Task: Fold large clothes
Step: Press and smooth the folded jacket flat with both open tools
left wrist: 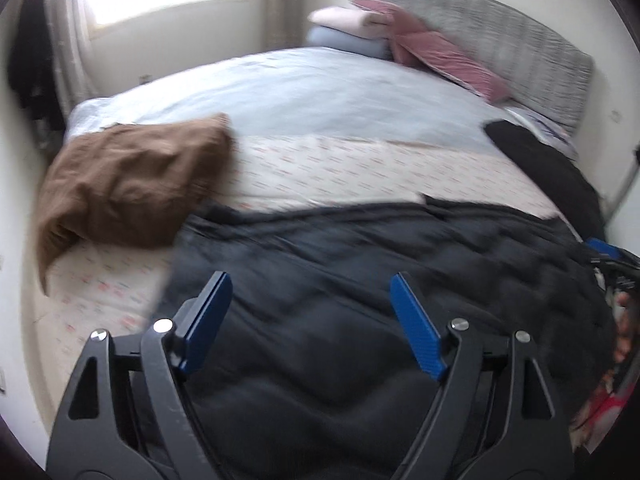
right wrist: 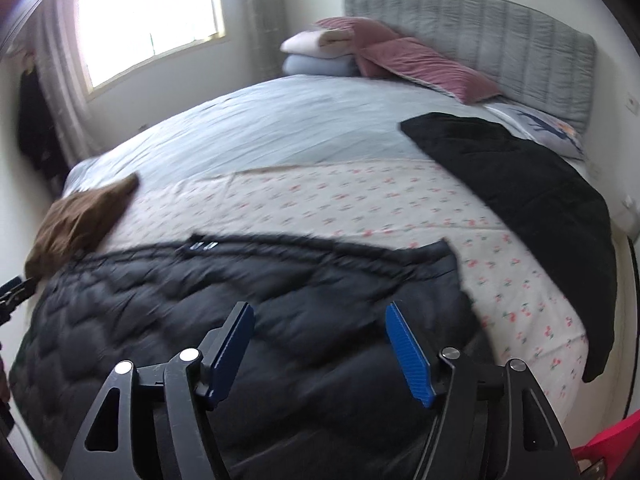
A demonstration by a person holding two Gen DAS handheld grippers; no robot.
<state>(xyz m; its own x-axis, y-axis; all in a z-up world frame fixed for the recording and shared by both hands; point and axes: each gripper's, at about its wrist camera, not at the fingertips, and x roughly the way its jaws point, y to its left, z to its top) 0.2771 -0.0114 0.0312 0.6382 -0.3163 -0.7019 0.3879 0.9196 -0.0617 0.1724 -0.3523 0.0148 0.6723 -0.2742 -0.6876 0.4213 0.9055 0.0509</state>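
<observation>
A large dark quilted jacket (left wrist: pixel 360 280) lies spread across the near edge of the bed; it also shows in the right wrist view (right wrist: pixel 240 304), with a zipper line along its far edge. My left gripper (left wrist: pixel 310 284) is open and empty, hovering above the jacket. My right gripper (right wrist: pixel 318 312) is open and empty, also above the jacket. The right gripper's tip (left wrist: pixel 604 250) shows at the right edge of the left wrist view. The left gripper's tip (right wrist: pixel 14 288) shows at the left edge of the right wrist view.
A brown garment (left wrist: pixel 128 184) lies crumpled at the bed's left side, also in the right wrist view (right wrist: pixel 80 216). A black garment (right wrist: pixel 520 200) lies at the right. Floral sheet (right wrist: pixel 340 200), blue cover (left wrist: pixel 300 92), pillows (right wrist: pixel 400 56) and grey headboard (right wrist: pixel 500 36) lie beyond.
</observation>
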